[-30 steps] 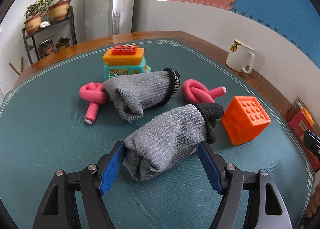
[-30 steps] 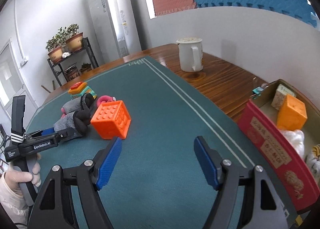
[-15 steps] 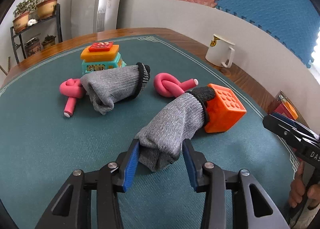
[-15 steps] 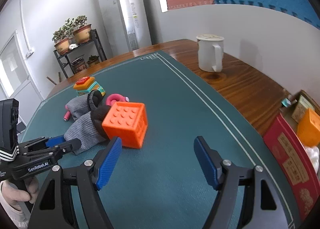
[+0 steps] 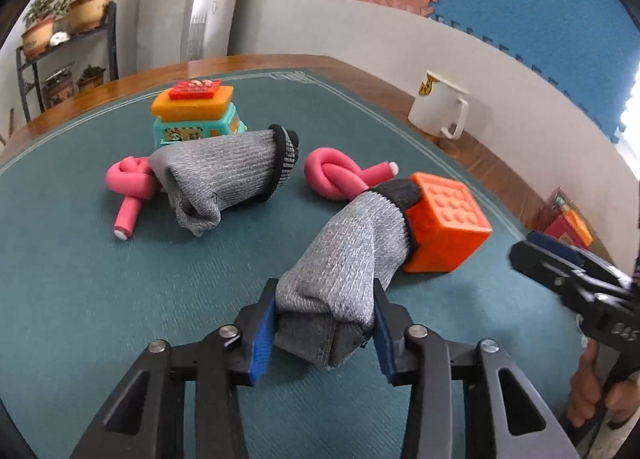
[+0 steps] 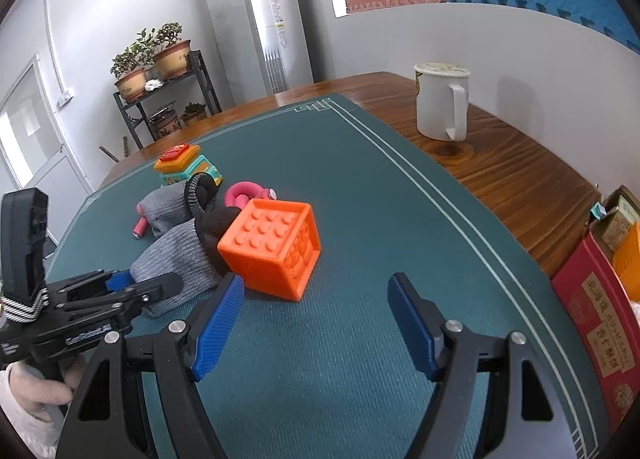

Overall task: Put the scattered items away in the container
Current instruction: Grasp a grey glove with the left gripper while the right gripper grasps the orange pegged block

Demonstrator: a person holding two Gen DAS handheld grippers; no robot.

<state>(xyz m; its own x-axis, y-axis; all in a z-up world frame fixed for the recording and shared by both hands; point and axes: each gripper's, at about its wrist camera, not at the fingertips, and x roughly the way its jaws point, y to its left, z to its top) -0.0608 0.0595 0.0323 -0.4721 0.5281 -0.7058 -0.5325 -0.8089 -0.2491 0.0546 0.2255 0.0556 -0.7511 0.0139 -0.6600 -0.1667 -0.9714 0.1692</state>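
My left gripper (image 5: 324, 319) is shut on the toe end of a grey sock (image 5: 352, 243), whose black cuff rests against an orange studded cube (image 5: 444, 231). A second grey sock (image 5: 224, 175) lies behind, between two pink knotted foam rods (image 5: 130, 183) (image 5: 340, 175). A teal and orange toy bus (image 5: 196, 115) stands at the back. My right gripper (image 6: 316, 323) is open and empty, just in front of the orange cube (image 6: 272, 247). The red container (image 6: 592, 315) stands at the right, with items inside.
A white mug (image 6: 440, 103) stands on the wooden table edge beyond the green mat (image 6: 360, 179). A plant shelf (image 6: 160, 99) and a tall white unit (image 6: 256, 19) stand by the far wall.
My left gripper closed on the near sock and shifted it right, against the orange cube. My right gripper swung left, from the container toward the cube, and stayed open.
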